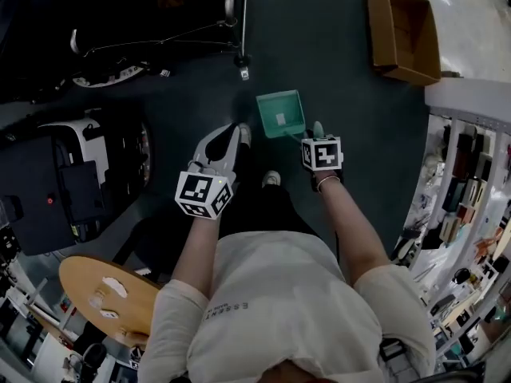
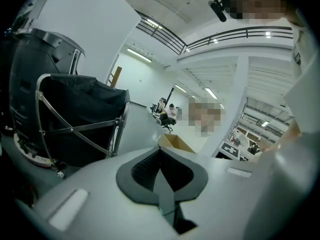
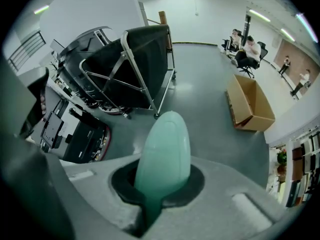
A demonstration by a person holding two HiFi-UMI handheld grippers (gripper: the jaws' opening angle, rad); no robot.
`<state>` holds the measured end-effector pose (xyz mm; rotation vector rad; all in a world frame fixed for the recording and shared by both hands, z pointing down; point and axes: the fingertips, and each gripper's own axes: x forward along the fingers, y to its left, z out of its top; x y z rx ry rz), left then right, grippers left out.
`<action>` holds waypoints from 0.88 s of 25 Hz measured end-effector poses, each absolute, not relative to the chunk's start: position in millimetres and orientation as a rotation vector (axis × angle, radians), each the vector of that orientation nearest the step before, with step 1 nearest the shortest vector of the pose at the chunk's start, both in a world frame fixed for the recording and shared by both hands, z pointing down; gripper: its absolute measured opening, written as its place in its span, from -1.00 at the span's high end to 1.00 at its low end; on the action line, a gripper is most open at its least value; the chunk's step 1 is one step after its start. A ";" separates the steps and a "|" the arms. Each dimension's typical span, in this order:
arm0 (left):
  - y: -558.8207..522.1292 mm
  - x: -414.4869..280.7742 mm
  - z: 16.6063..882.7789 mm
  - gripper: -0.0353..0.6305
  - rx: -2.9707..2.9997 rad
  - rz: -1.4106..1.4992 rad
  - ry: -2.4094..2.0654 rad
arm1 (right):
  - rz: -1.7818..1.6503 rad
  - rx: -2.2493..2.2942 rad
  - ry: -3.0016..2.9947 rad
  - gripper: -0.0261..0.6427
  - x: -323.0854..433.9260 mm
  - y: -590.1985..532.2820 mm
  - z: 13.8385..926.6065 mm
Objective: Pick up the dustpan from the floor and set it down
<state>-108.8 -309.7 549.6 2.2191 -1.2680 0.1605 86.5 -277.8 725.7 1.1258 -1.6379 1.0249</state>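
Note:
The green dustpan (image 1: 280, 113) shows over the dark floor just ahead of the person's shoes; I cannot tell whether it touches the floor. Its handle runs back to my right gripper (image 1: 314, 137), which is shut on it. In the right gripper view the rounded green handle (image 3: 164, 149) stands up between the pinched jaws of the right gripper (image 3: 159, 186). My left gripper (image 1: 227, 144) hangs to the left of the pan, apart from it. In the left gripper view the left gripper (image 2: 161, 178) has its pads together with nothing between them.
An open cardboard box (image 1: 404, 30) lies on the floor at the far right. A black folding cart (image 1: 160, 30) stands at the far left, a black machine (image 1: 72, 183) to the left. A round wooden table (image 1: 108, 292) is near left; shelves (image 1: 463, 198) line the right.

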 end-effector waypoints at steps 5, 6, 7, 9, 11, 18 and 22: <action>-313.9 -105.6 580.7 0.84 2.197 0.230 -1.196 | 1.055 1.163 -1.597 0.95 74.4 -307.1 764.8; -311.3 -105.2 585.8 0.84 2.189 0.244 -1.190 | 1.066 1.173 -1.588 0.95 72.6 -307.8 770.4; -309.3 -104.2 589.5 0.84 2.187 0.260 -1.188 | 1.078 1.185 -1.582 0.95 70.9 -307.9 775.8; -307.9 -98.5 591.5 0.84 2.210 0.284 -1.179 | 1.100 1.213 -1.581 0.94 68.7 -308.5 783.9; -305.4 -90.3 591.4 0.84 2.230 0.291 -1.154 | 1.111 1.240 -1.595 0.93 67.6 -307.5 785.2; -298.0 -84.7 587.5 0.84 2.241 0.299 -1.120 | 1.029 1.202 -1.650 0.08 63.9 -307.3 764.9; -289.9 -73.5 572.9 0.84 2.280 0.302 -1.102 | 0.992 1.252 -1.772 0.06 69.8 -306.0 718.3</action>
